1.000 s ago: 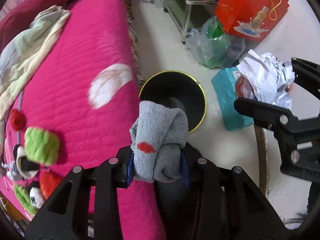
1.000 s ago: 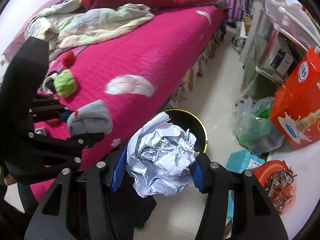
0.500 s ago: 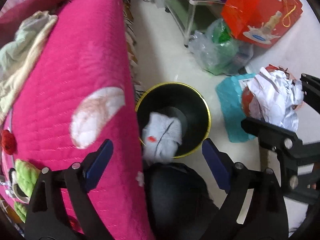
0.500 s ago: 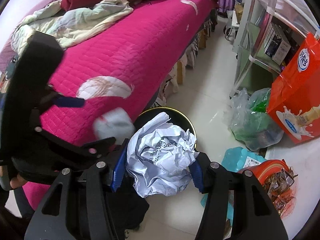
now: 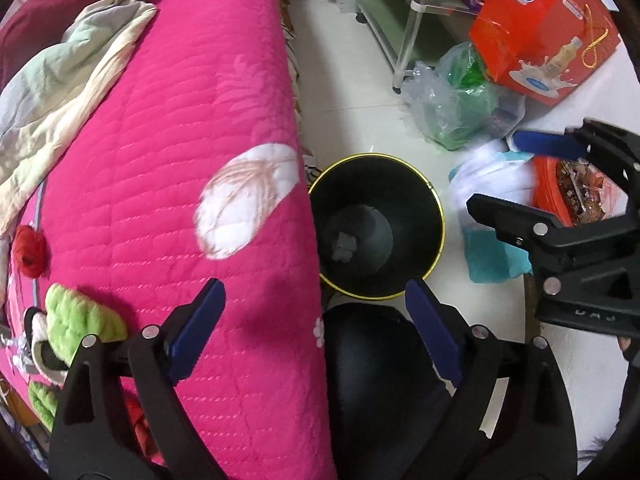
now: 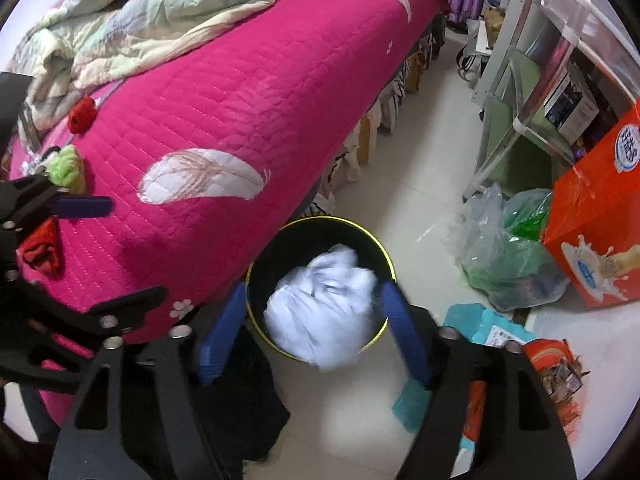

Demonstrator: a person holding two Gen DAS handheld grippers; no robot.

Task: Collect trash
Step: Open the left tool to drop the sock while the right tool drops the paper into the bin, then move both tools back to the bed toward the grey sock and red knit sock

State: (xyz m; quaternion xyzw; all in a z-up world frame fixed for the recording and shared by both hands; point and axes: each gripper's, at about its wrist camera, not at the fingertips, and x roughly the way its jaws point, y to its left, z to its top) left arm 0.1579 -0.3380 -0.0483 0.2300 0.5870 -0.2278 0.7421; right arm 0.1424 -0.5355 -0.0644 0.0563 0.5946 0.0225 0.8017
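Note:
A black bin with a yellow rim [image 5: 434,204] stands on the floor beside the pink bed; it also shows in the right wrist view [image 6: 280,236]. The grey sock [image 5: 345,247] lies at its bottom. My left gripper [image 5: 316,332] is open and empty above the bed edge and bin. My right gripper [image 6: 316,328] is open, and the crumpled white paper ball [image 6: 324,308], blurred, is loose between its spread fingers just above the bin mouth. In the left wrist view the paper [image 5: 488,176] shows as a white blur beside the right gripper [image 5: 520,176].
The pink quilted bed [image 5: 160,160] fills the left, with green [image 5: 76,320] and red [image 5: 30,248] sock balls and a rumpled blanket [image 5: 60,92]. On the floor to the right are a plastic bag [image 5: 460,100], an orange carton [image 5: 544,32], a teal packet [image 5: 496,256] and a metal shelf [image 6: 532,80].
My left gripper opened and the grey sock dropped into the bin. My right gripper then opened too, and the paper ball is leaving it above the bin.

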